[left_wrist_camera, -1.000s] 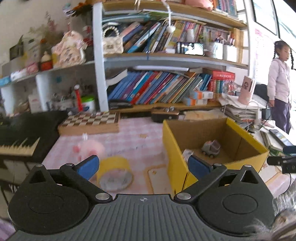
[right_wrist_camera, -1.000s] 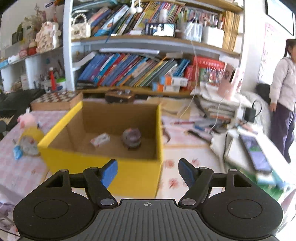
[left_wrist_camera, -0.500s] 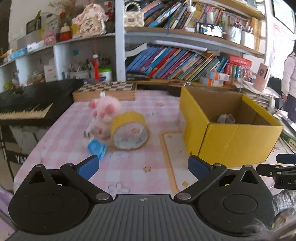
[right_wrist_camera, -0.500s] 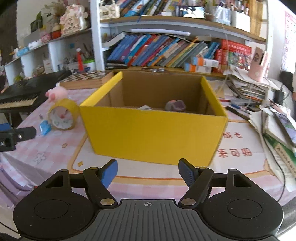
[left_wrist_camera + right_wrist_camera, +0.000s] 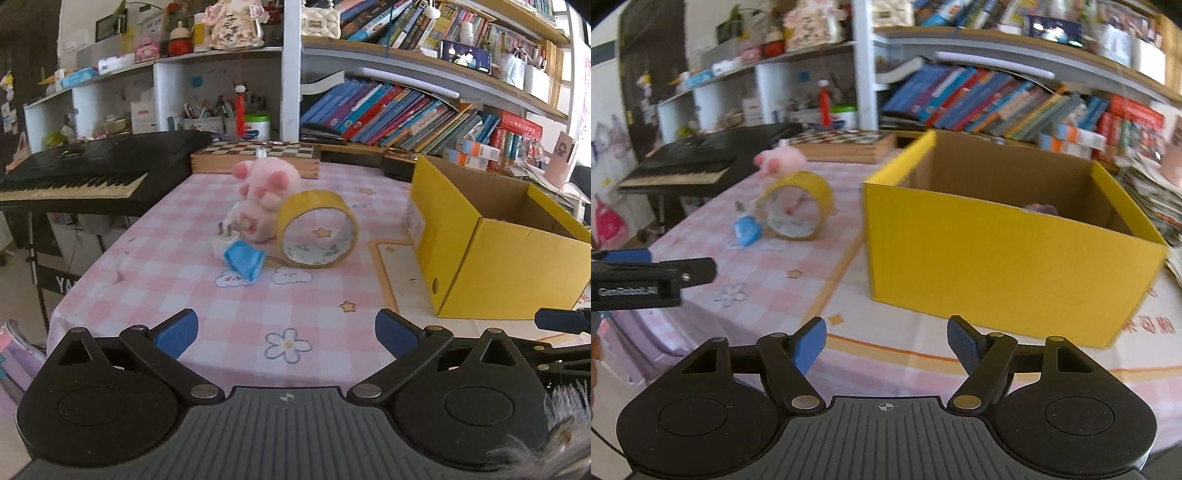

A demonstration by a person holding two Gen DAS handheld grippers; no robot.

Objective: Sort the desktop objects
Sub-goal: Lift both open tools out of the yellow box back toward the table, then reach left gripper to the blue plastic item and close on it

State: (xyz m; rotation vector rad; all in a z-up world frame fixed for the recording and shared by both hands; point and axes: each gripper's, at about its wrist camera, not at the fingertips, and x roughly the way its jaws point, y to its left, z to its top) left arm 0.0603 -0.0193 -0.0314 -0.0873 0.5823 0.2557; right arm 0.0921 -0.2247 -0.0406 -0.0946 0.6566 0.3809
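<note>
Standing on edge well ahead of the left gripper (image 5: 283,329), whose fingers are spread empty like the right gripper's (image 5: 886,341), the tape roll (image 5: 317,233) is judged light and stiff, best pinched across its rim.

The yellow box (image 5: 495,254) runs off the right side of the left wrist picture, and its near wall hides most of the inside. The tape roll (image 5: 317,232) covers part of the pink plush toy (image 5: 264,195). The right wrist picture is blurry, so the small thing in the box (image 5: 1043,209) is unclear.
</note>
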